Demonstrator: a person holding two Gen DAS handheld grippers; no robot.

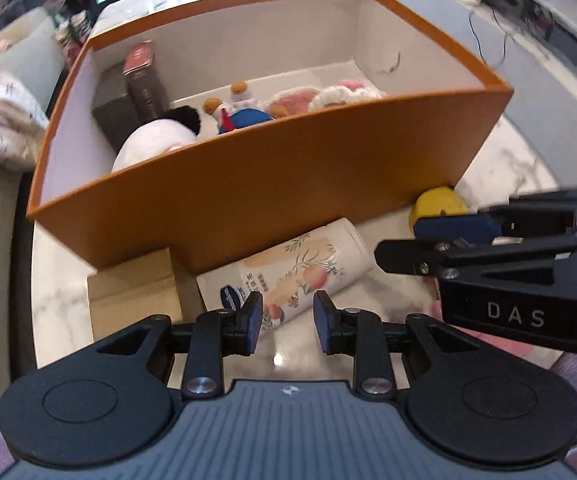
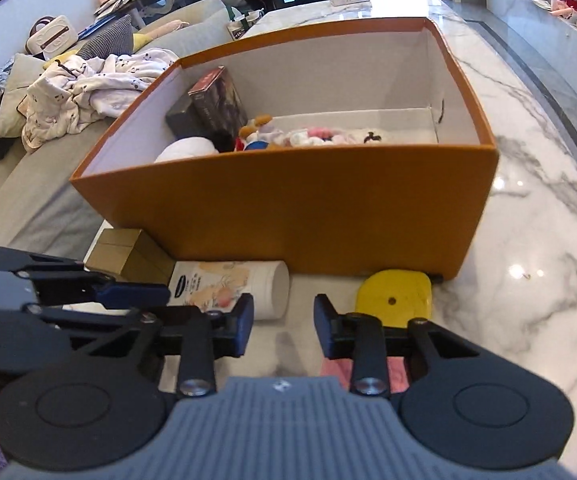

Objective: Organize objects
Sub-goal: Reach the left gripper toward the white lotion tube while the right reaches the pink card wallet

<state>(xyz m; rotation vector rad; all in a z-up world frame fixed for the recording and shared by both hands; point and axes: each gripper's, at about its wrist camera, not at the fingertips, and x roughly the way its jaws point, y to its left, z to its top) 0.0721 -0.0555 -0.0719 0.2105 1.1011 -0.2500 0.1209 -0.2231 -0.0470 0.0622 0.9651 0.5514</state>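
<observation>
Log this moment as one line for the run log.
left gripper: open, empty, over white tube | right gripper: open, empty, near yellow object | orange box: holds toys, books | both items outside box on table

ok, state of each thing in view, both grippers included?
Orange box: open-topped, upright, partly filled.
White tube: lying on its side on the table, outside the box.
Yellow toy: on the table by the box, ungrasped.
Books: standing inside the box.
Left gripper: open, empty.
Right gripper: open, empty.
</observation>
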